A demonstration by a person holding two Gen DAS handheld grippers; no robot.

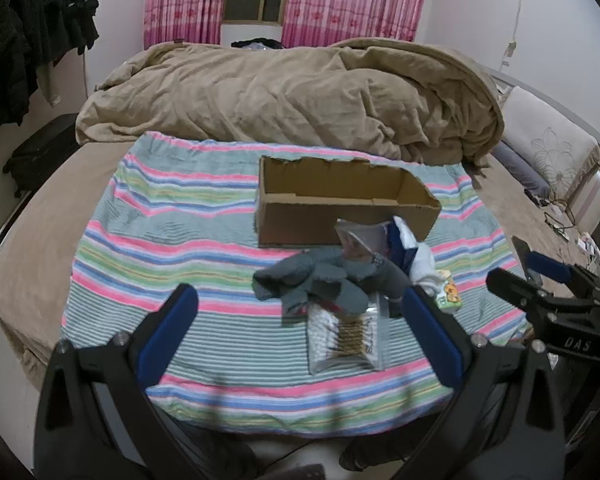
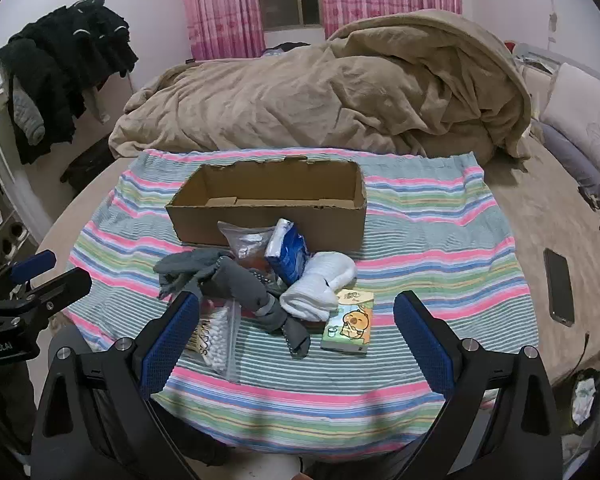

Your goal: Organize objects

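Your path to the cardboard box [image 2: 268, 216] is blocked by the pile of socks [image 2: 236, 280] and packets; striped cloth [image 2: 440, 248] beside it lies bare.

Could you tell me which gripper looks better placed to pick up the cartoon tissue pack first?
Probably the right gripper: its open jaws frame the tissue pack, while it lies outside the left gripper's fingers.

In the left wrist view the grey socks [image 1: 320, 284] hid the top of the cotton swab bag [image 1: 346, 340], and the cardboard box [image 1: 340, 208] floor was out of sight behind its near wall
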